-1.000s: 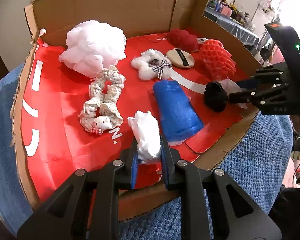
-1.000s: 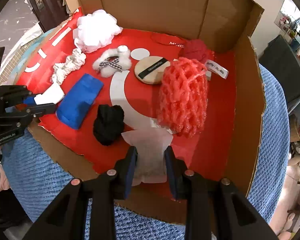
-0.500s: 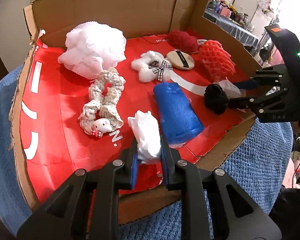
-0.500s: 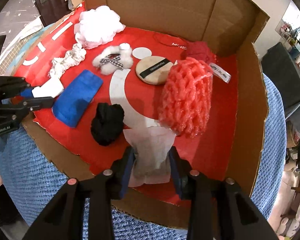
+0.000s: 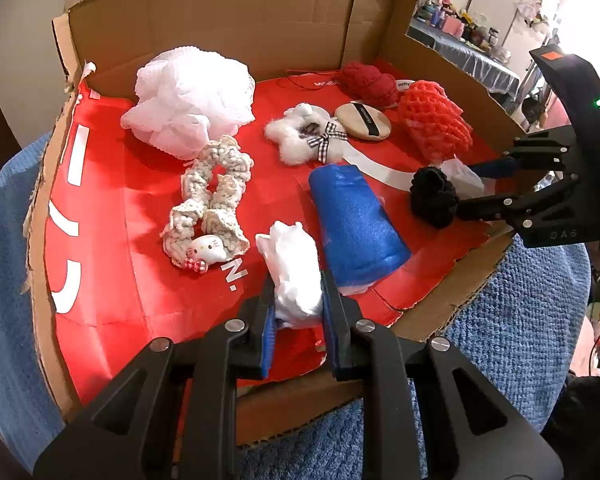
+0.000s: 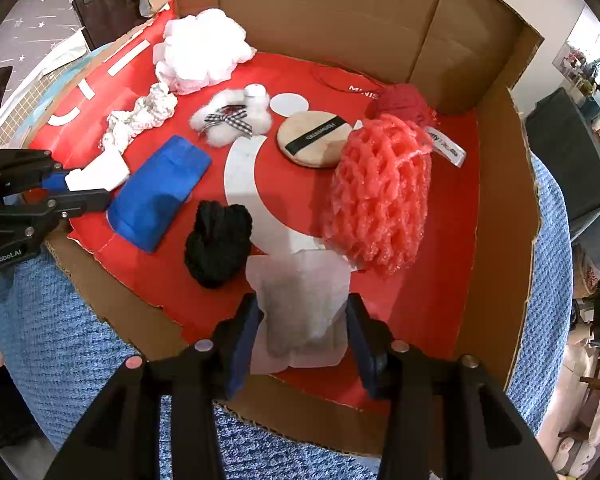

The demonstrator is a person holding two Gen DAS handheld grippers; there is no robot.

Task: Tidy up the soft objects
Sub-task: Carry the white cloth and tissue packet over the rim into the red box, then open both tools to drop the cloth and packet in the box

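Left gripper [image 5: 296, 304] clamped on crumpled white plastic wad [image 5: 294, 268], long axis running away from it near the red-lined box's [image 5: 100, 240] front edge; right gripper [image 6: 302, 320] jaws opening around flat translucent white sheet [image 6: 300, 300], pads clear.

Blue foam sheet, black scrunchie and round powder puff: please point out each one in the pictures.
blue foam sheet [image 5: 358, 224], left wrist view, middle of its top face
black scrunchie [image 6: 219, 245], right wrist view, centre of the bundle
round powder puff [image 6: 314, 138], right wrist view, on its black band
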